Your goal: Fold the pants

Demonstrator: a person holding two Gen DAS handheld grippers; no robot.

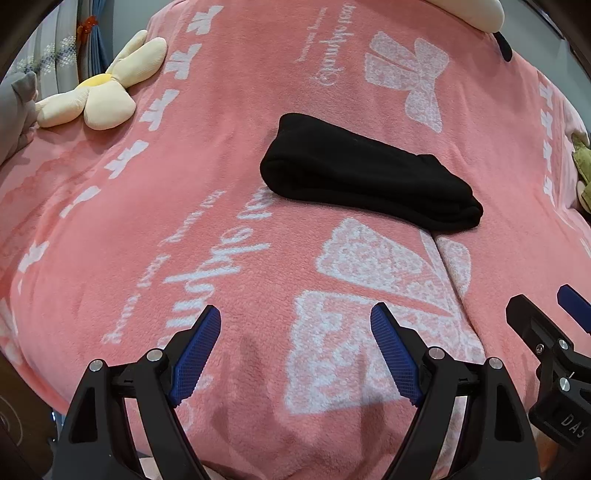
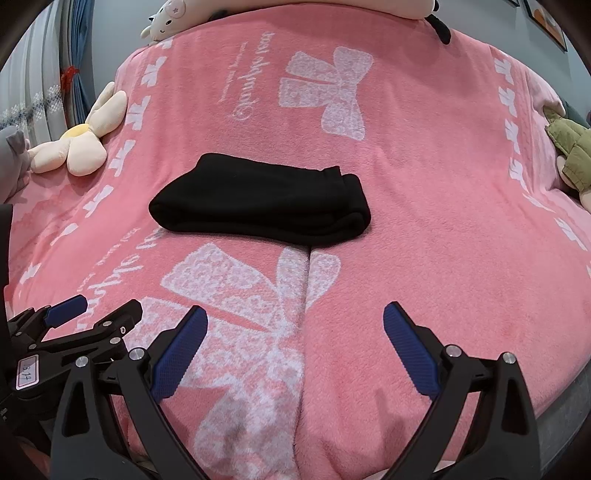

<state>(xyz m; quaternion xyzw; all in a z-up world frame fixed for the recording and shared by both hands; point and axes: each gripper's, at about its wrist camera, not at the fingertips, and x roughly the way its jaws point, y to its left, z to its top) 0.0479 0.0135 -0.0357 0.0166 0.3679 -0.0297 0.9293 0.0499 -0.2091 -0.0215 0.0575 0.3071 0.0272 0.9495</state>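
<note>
Black pants (image 1: pixel 365 177) lie folded into a compact bundle on the pink blanket (image 1: pixel 258 92), and the right wrist view shows the pants (image 2: pixel 258 203) at centre left. My left gripper (image 1: pixel 295 314) hovers over the near part of the bed, well short of the bundle, its blue pads wide apart with only blanket between them. My right gripper (image 2: pixel 295 314) stands just as open beside it, also short of the pants and holding nothing. Each gripper shows in the other's view: the right gripper (image 1: pixel 546 310) at the right edge, the left gripper (image 2: pixel 99 306) at the lower left.
A cream flower-shaped plush (image 1: pixel 99 96) lies at the bed's left side, also in the right wrist view as the plush (image 2: pixel 77 144). Cream plush toys (image 2: pixel 170 18) rest at the head. An olive green plush (image 2: pixel 569 155) sits at the right edge. A crease (image 2: pixel 306 295) runs down the blanket.
</note>
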